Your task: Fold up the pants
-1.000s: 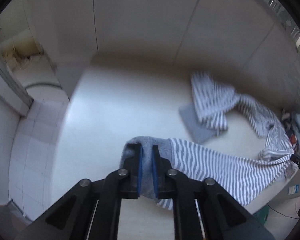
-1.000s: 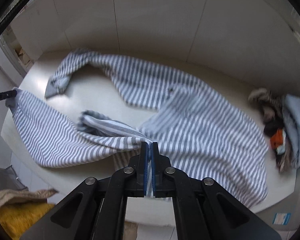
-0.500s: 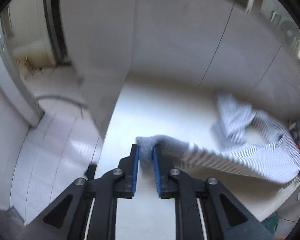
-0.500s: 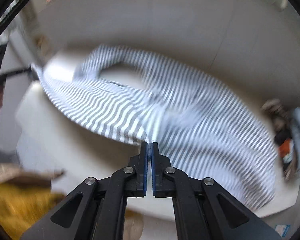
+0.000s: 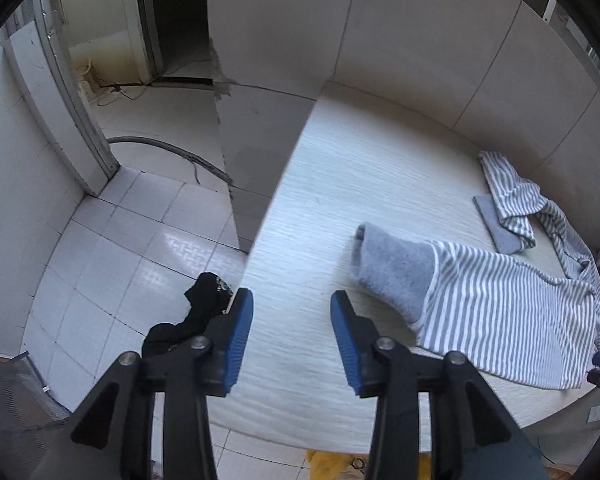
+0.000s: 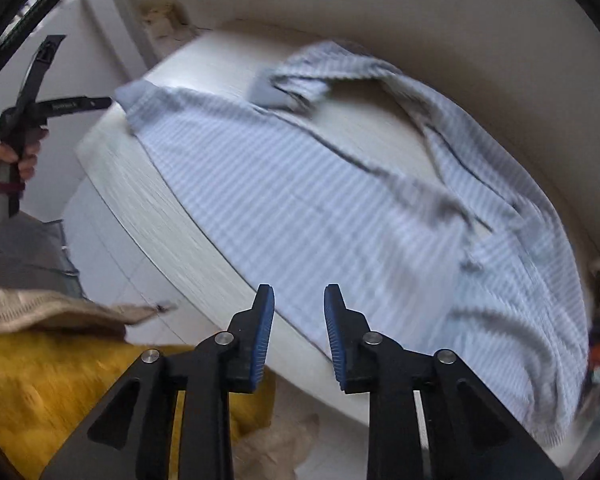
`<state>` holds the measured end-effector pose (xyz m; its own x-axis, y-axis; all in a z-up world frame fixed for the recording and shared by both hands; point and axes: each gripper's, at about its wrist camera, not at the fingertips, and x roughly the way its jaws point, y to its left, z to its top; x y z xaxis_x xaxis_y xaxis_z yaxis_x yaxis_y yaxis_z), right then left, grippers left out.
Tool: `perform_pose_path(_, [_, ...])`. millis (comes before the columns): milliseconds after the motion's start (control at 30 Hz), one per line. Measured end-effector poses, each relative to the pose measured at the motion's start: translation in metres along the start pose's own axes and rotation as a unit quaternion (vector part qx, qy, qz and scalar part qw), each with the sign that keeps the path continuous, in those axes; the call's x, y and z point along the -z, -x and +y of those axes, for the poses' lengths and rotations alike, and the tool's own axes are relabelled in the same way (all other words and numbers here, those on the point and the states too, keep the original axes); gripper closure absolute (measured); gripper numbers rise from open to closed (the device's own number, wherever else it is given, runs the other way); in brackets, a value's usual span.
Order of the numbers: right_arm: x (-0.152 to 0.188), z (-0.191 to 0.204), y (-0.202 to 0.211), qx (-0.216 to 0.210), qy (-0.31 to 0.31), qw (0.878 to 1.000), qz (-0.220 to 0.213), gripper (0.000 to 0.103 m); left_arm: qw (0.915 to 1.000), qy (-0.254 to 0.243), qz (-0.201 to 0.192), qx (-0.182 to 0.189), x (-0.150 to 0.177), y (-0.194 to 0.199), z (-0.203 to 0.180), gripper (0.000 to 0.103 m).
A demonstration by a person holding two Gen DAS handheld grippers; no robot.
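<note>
Left wrist view: left tool (image 5: pixel 292 322) opening, nothing between pads. Striped pants (image 5: pixel 500 312) lie on white table (image 5: pixel 340 184). Right tool (image 6: pixel 299 322) opening too, empty.

Black tool (image 5: pixel 292 320) arms, blue pads (image 5: pixel 240 332), silver screws.

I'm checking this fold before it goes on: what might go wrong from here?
1. The striped pants lie right along the table's near edge, so the hem may slide off.
2. The far leg is bunched over its grey cuff, so creases may get folded in.
3. Both tongs, left and right, are opening with nothing between them; regrasping flat cloth may miss.
</note>
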<state>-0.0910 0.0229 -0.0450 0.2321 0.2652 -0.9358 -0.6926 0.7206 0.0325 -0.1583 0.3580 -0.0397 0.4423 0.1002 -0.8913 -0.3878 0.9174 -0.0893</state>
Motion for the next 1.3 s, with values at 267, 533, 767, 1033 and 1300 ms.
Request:
perform_pose_path(267, [-0.038, 0.046, -0.046, -0.003, -0.001, 1.000, -0.006, 0.076, 0.9976, 0.024, -0.002, 0.064, -0.011, 0.020, 0.000, 0.059])
perform_pose_path(533, [-0.027, 0.063, -0.065, 0.040, -0.109, 0.993, 0.000, 0.076, 0.9860, -0.092, 0.047, 0.131, -0.042, -0.006, -0.037, 0.050])
perform_pose_path(767, [-0.031, 0.076, -0.082, 0.083, -0.179, 0.980, -0.002, 0.076, 0.9758, -0.151, 0.093, 0.128, -0.048, -0.041, -0.057, 0.050])
perform_pose_path(1033, [-0.035, 0.083, -0.086, 0.085, -0.206, 0.975, -0.010, 0.076, 0.9748, -0.167, 0.071, 0.130, -0.043, -0.044, -0.056, 0.085])
perform_pose_path(1300, [-0.057, 0.137, -0.093, -0.046, -0.148, 0.988, -0.023, 0.078, 0.9877, -0.152, 0.023, -0.027, -0.060, -0.036, 0.009, 0.086])
